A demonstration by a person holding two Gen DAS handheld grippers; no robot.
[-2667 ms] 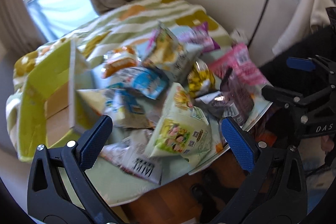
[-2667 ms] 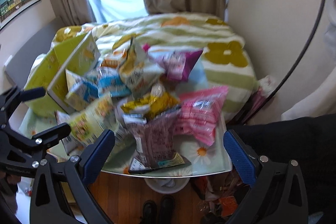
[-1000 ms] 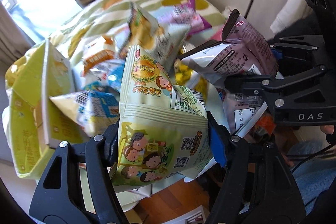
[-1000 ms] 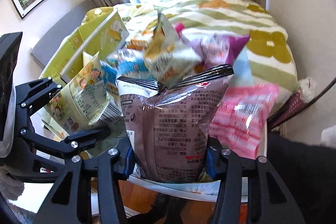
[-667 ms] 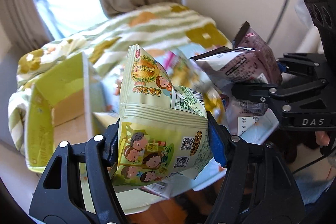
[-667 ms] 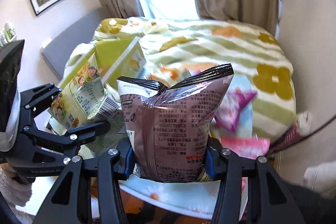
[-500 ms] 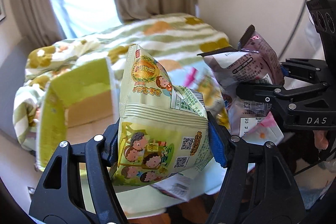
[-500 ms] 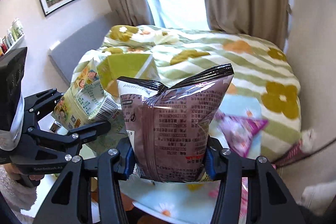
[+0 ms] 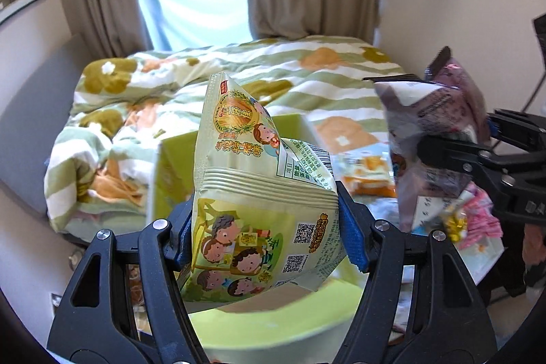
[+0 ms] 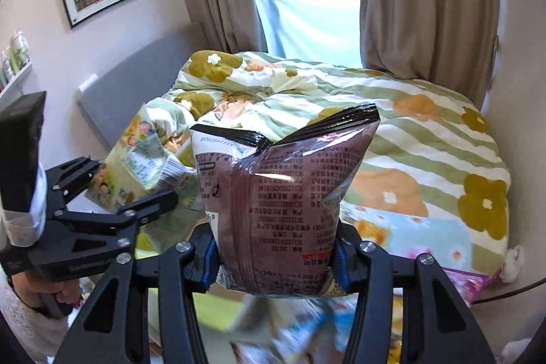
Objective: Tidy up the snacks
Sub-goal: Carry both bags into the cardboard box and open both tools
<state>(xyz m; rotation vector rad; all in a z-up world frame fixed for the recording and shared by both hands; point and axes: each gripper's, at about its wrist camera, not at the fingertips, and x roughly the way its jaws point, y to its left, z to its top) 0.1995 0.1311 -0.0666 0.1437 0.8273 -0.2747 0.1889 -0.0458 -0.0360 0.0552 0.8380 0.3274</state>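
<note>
- Left wrist view: the left gripper (image 9: 264, 232) pinches a pale green snack bag (image 9: 259, 193), held above the open yellow-green box (image 9: 273, 316). The box interior visible here appears to hold no snacks. Several packets (image 9: 368, 173) remain on the table.
- Right wrist view: the right gripper (image 10: 274, 256) pinches a brown snack bag (image 10: 283, 203) in the air. Neither bag is stowed yet.

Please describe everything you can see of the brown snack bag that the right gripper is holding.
The brown snack bag is a puffed pillow pack of glossy plastic film, brownish-purple with a black crimped top edge. Its printed back, with small text and a central seam, faces the right wrist camera. It stands upright, lifted in the air, with the right gripper shut on its lower part, blue pads pressing both sides. In the left wrist view the bag shows at the right. Nothing else visibly touches it.
</note>
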